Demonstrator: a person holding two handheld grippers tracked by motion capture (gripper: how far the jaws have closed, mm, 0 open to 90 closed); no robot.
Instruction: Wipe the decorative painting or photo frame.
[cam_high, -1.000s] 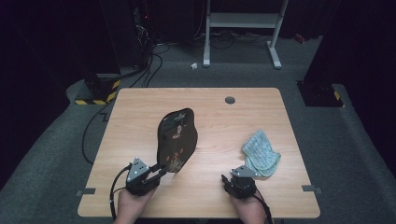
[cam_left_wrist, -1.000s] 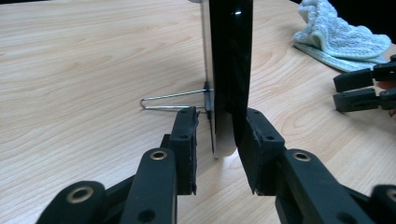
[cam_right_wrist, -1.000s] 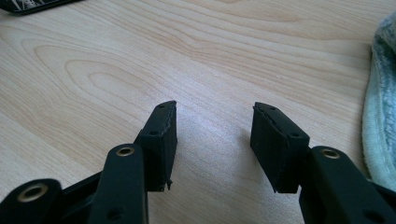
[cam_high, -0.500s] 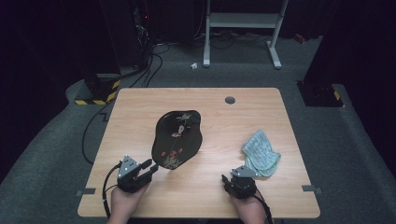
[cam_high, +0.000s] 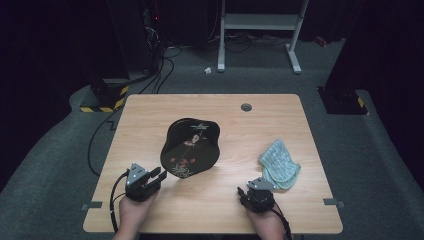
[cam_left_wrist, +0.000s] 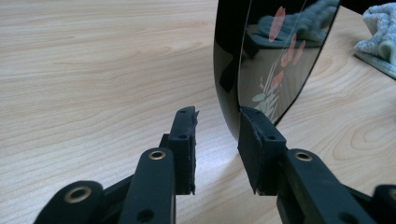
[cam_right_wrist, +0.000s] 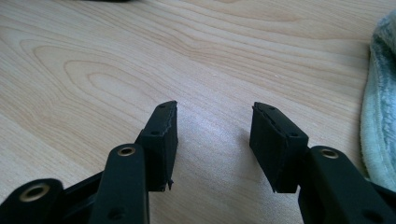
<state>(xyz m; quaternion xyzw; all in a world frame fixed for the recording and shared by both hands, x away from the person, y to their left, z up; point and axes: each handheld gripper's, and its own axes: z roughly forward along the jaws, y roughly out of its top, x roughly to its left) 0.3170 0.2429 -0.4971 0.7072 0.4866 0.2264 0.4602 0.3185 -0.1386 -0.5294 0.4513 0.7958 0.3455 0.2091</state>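
tray (cam_high: 190, 147): black lacquered, glossy, wavy lobed outline; painted pink-red flowers and pale leaves on inner face; shine mirrors the cloth in left gripper view (cam_left_wrist: 275, 65)
tray place: middle of table, slightly left of centre, just ahead of left gripper
tray pose: looks tipped up on its near edge in left gripper view, face turned to one side; exact tilt hard to tell from high view
tray contents: nothing seen on it
left gripper (cam_high: 159, 176): near left edge zone of table, held in person's hand; jaws apart, have just been closing a bit; near rim of tray sits by the tip of one jaw (cam_left_wrist: 217, 126), gap between jaws shows bare wood, no clamp seen
right gripper (cam_high: 243, 192): near front right of table; jaws apart over bare wood (cam_right_wrist: 214, 126), nothing between
cloth (cam_high: 279, 163): pale blue-green, folded, lying right of tray, well apart from it, just beside right gripper; edge seen in right gripper view (cam_right_wrist: 380, 116)
table (cam_high: 150, 115): light wood, round hole near far edge
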